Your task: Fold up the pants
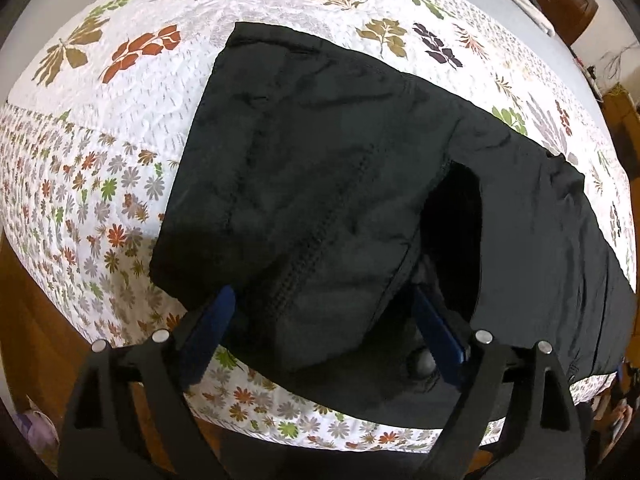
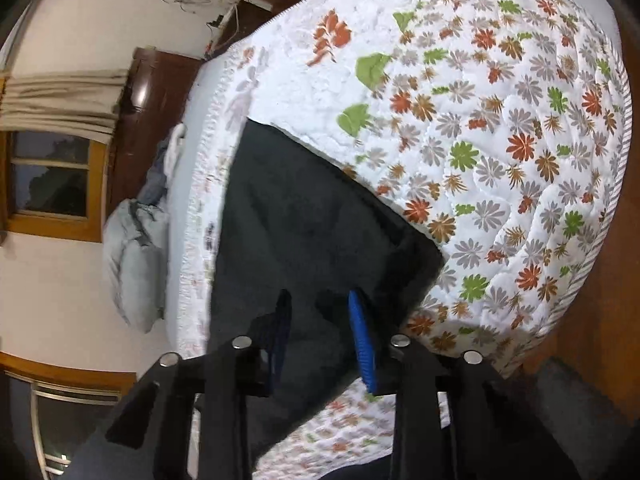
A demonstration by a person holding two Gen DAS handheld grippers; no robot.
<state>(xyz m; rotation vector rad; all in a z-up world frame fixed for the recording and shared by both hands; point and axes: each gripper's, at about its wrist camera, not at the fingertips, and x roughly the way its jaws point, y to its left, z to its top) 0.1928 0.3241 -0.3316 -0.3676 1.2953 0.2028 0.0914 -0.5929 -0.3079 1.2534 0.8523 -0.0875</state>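
Pants: one black pair [image 1: 320, 184], soft and creased, laid across the bed and partly folded over.
Bed cover: white quilt [image 1: 132, 92], stitched, printed with leaves and flowers.
Left gripper [image 1: 324, 312]: blue fingers spread wide over the fold.
Right gripper [image 2: 320, 320]: fingers apart, over dark cloth.
Right view only: one wood-framed window [image 2: 52, 184], one grey pillow [image 2: 136, 264].

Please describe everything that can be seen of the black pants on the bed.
The black pants are of a thin, slightly wrinkled woven cloth with stitched seams. They lie on the flowered quilt, one part folded over the rest, with a dark gap beside the fold. The near edge hangs over the bed's side. The left gripper is open around the folded part; the right gripper is open over the cloth.
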